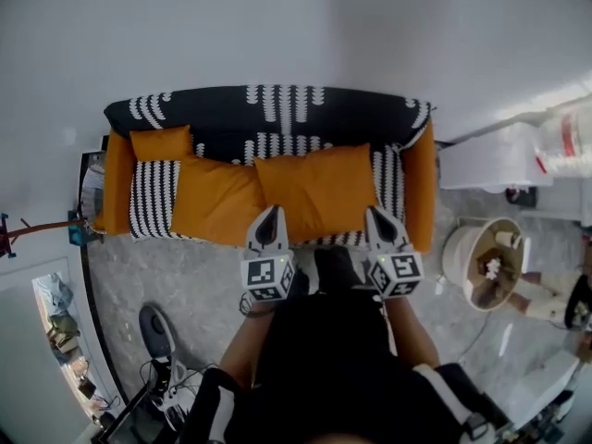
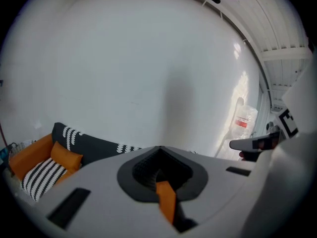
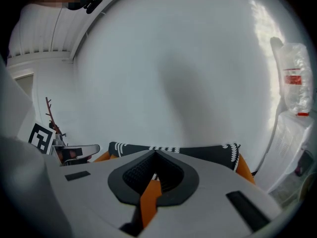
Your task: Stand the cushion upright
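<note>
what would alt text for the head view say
Seen from above, a person holds the left gripper and right gripper, both shut, side by side toward a large orange cushion lying on a black-and-white patterned sofa with orange arms. A second large cushion and a small cushion sit to its left.

Cushion (image 1: 319, 191): matt orange cloth. Sofa (image 1: 277, 109): patterned woven cloth. Floor (image 1: 185, 280): smooth, grey, marbled stone look.

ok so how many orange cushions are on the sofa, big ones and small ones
big orange cushions: 2
small orange cushion: 1
total: 3
</note>
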`<state>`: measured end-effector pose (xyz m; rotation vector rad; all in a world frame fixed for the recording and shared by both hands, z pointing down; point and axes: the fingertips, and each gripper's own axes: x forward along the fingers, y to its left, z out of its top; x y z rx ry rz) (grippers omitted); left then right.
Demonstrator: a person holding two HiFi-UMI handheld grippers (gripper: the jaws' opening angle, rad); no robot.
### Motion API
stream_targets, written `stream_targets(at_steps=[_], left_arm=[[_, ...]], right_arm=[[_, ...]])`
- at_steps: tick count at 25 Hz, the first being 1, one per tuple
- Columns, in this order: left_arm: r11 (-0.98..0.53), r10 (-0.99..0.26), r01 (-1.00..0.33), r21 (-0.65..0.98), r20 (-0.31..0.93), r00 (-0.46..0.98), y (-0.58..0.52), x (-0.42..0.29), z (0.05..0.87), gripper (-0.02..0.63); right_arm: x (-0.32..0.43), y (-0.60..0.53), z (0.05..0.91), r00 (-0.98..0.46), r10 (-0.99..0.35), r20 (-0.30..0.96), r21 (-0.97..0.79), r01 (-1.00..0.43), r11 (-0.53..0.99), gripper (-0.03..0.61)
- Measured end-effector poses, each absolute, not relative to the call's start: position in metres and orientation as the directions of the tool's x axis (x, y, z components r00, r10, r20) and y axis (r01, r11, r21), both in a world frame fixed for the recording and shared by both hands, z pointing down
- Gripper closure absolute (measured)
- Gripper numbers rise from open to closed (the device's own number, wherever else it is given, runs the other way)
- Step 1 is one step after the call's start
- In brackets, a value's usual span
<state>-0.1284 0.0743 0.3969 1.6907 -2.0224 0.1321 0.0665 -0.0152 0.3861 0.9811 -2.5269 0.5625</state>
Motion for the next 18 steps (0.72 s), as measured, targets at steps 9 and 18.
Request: stream_targets(at_steps=[9,18], left_arm=[[0.3,-0.848,-0.93,0.211,0.506,-0.159,0.023,-0.148,0.441,0.617],[0.315,-0.781,-0.922,0.225,0.613,-0.118,0.0,-0.148,0.52,0.595]], right_arm=[[0.067,-0.085,0.433,-0.676,-0.516,0.526,-0.221,-0.695,0.685,0.583],[0.057,-0.12,0.513,-0.654,-0.431,0.622,-0.221,-0.675,0.704,0.532]])
